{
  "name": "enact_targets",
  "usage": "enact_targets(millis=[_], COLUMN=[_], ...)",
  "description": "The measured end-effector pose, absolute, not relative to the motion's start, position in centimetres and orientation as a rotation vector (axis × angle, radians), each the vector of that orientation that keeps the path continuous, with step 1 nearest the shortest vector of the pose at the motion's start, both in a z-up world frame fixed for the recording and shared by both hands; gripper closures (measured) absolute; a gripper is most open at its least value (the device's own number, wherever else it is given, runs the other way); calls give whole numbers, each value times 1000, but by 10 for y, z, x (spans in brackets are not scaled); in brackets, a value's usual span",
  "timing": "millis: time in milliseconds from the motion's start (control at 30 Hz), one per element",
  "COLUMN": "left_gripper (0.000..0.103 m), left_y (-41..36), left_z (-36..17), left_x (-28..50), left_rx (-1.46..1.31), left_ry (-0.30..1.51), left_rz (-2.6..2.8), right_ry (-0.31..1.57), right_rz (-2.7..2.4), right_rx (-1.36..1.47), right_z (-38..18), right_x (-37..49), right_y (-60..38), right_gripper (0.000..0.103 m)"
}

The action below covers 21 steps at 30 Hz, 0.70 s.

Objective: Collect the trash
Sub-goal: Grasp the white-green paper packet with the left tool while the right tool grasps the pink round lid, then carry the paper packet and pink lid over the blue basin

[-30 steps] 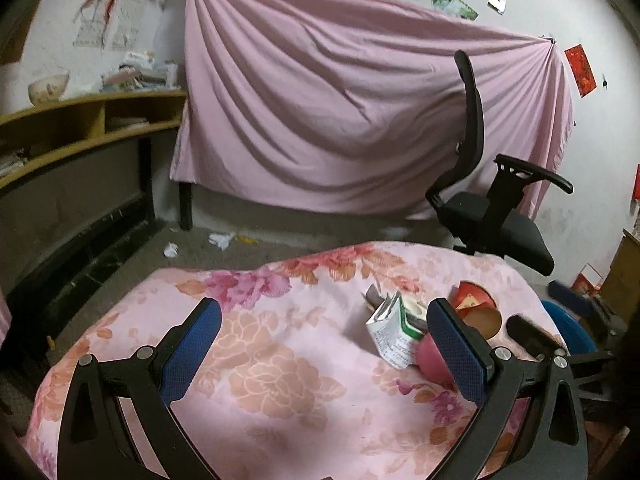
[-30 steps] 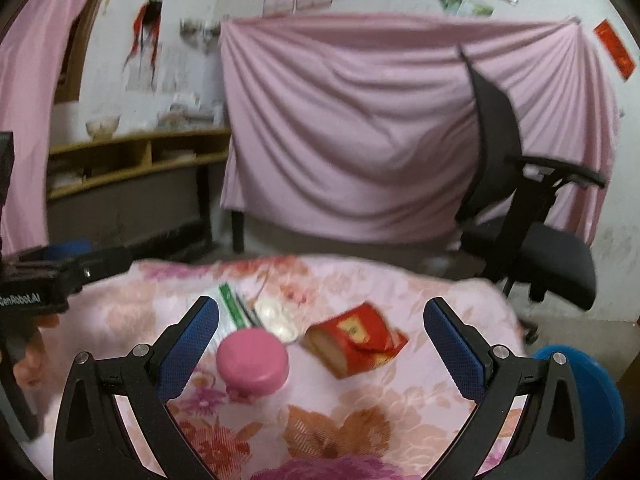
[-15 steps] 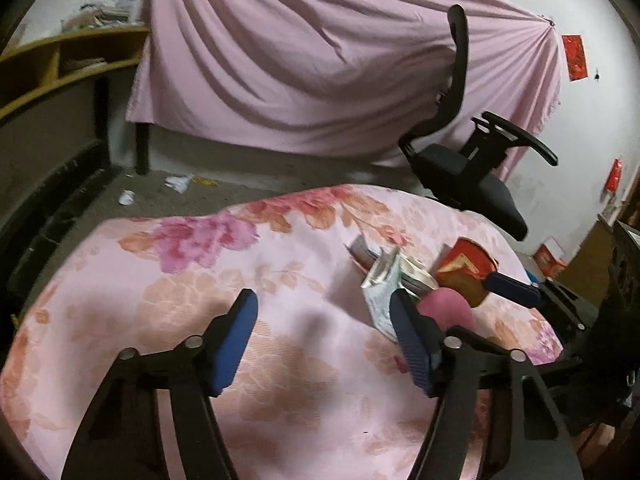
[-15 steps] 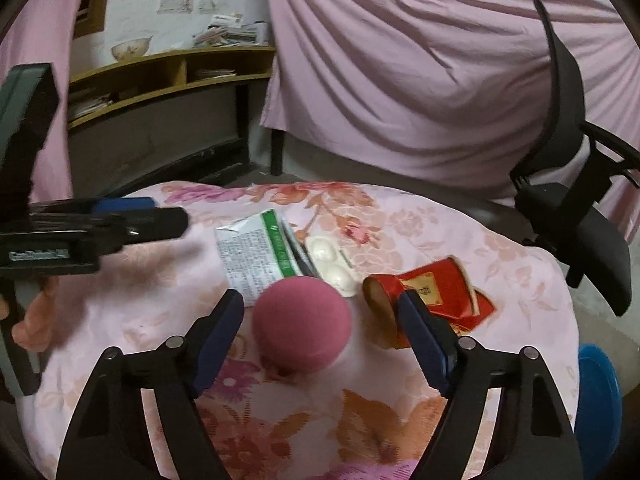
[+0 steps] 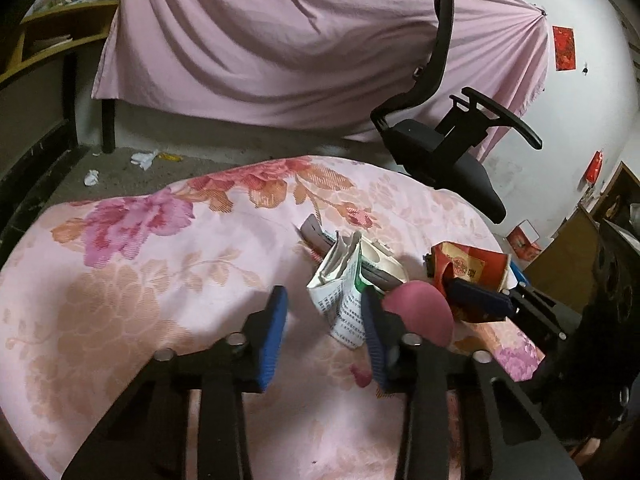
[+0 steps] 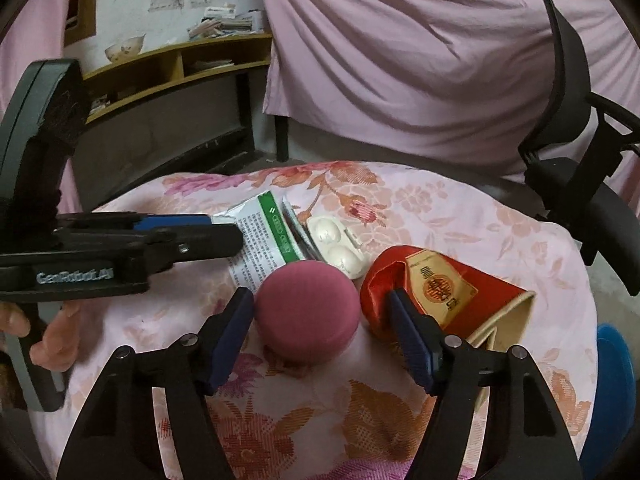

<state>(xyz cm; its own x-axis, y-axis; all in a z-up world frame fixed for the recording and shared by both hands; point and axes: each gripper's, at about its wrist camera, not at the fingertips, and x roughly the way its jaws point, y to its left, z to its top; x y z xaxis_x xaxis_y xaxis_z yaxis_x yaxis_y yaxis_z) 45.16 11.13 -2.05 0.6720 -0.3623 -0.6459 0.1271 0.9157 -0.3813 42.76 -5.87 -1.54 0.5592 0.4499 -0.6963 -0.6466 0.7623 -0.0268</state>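
Floral pink tablecloth (image 6: 440, 216) holds clustered trash. Right gripper (image 6: 322, 316), jaws just narrowing, straddles a round pink foam puck (image 6: 308, 316), gripping nothing yet. Left gripper (image 5: 324, 320), jaws just narrowing, stands partly open beside a crumpled white printed leaflet (image 5: 340, 300), empty.

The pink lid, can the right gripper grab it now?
Probably yes. The right gripper already straddles the pink lid, fingers either side and closing; only the red cup crowds one finger.
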Motion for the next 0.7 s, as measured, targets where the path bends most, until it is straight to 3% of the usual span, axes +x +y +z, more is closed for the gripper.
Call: enact_targets(millis=[67,167,700], left_gripper=[84,92,100], left_y=[110,109,93], left_z=[-22,-22,8], left_x=[454,454,422], left_rx=[-325,-322,-179], left_ry=[799,807,709], left_rz=[-284,-279,-184], right_ry=[750,768,633], right_rz=[657,673,693], right_rx=[-302,-294,-214], right_z=[-19,-20,-1], right_x=[430,432,409], right_y=[-56,-55,-75], right_gripper=[34,46,46])
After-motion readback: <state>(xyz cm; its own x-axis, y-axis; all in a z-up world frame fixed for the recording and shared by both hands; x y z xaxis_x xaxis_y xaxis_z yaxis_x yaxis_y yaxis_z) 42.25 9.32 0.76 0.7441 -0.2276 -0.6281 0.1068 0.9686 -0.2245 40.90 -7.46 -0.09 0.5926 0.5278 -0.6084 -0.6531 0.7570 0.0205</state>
